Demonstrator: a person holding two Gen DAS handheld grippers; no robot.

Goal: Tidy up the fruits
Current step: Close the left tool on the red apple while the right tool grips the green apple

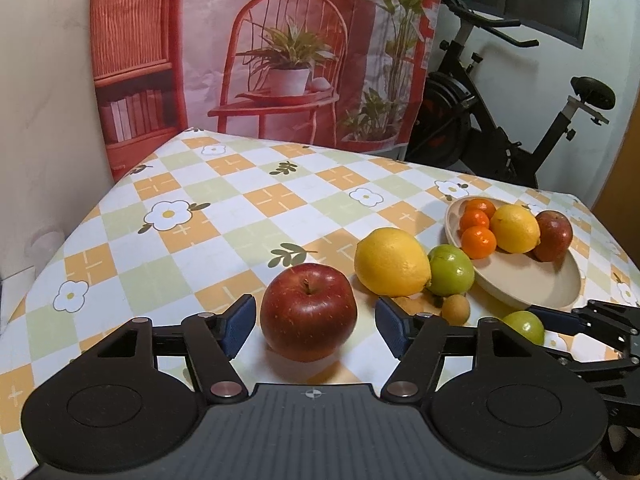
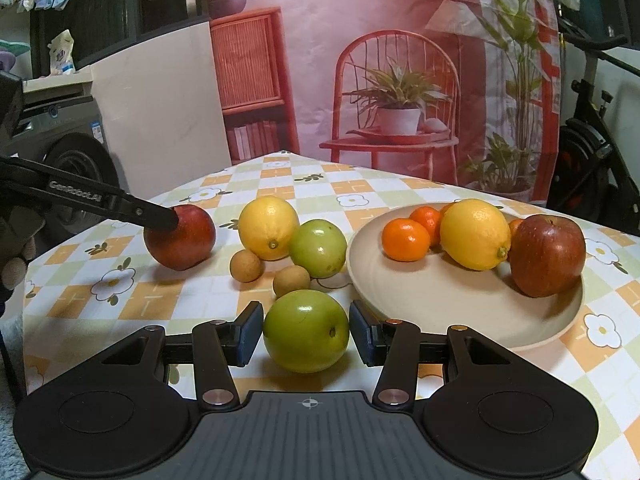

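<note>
A red apple (image 1: 308, 312) stands on the checked tablecloth between the pads of my left gripper (image 1: 315, 315), which is open with a gap on each side of the fruit. My right gripper (image 2: 306, 330) is shut on a green fruit (image 2: 306, 332) low over the cloth, just in front of the beige plate (image 2: 440, 304). The plate holds tangerines (image 2: 404, 240), a lemon (image 2: 474, 234) and a second red apple (image 2: 546, 254). Loose on the cloth lie a lemon (image 2: 268, 226), another green fruit (image 2: 318, 248) and two small brown fruits (image 2: 246, 266).
The table's left edge runs close to the first apple (image 2: 180, 236), and its far edge meets a printed backdrop (image 1: 280, 60). An exercise bike (image 1: 500, 120) stands behind on the right. A washing machine (image 2: 72, 152) is off to the left.
</note>
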